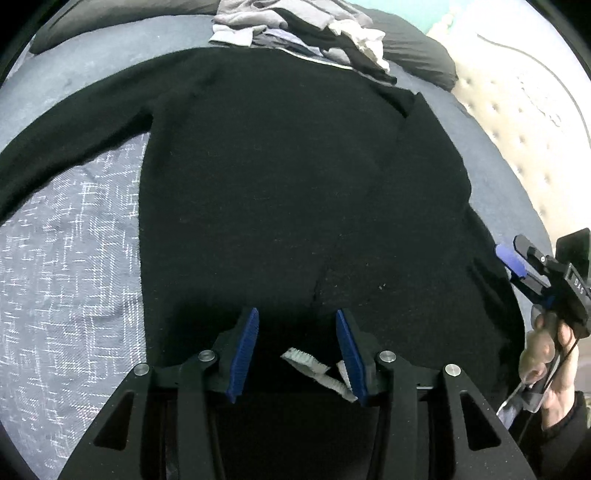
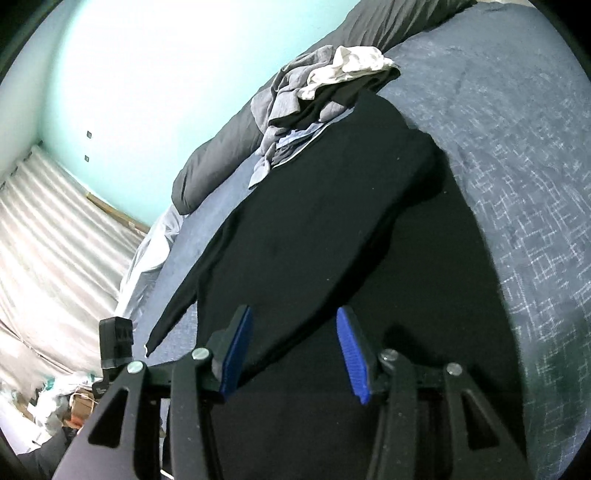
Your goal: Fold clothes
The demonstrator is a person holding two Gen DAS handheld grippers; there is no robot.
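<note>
A black sweater lies spread flat on the bed, one sleeve stretched out to the side and the other apparently folded in over the body. Its collar end, with a white label, sits right under the left gripper. The jaws stand apart, label and collar between them but the pads not visibly pressing — nothing is held. The right gripper hovers at the sweater's side edge, also apart and empty; in the left view it shows off to the right, in the person's hand.

The main risk here is a bad pinch. If the left closes only on the label or a single layer, the fabric may slip or lift unevenly, and the fold comes out crooked. Black on black makes edges hard to read, so the right could close on the bed cover along with the sweater, or miss the hem altogether. The pile of other clothes touches the far end of the sweater — a hard pull could drag pieces along.
</note>
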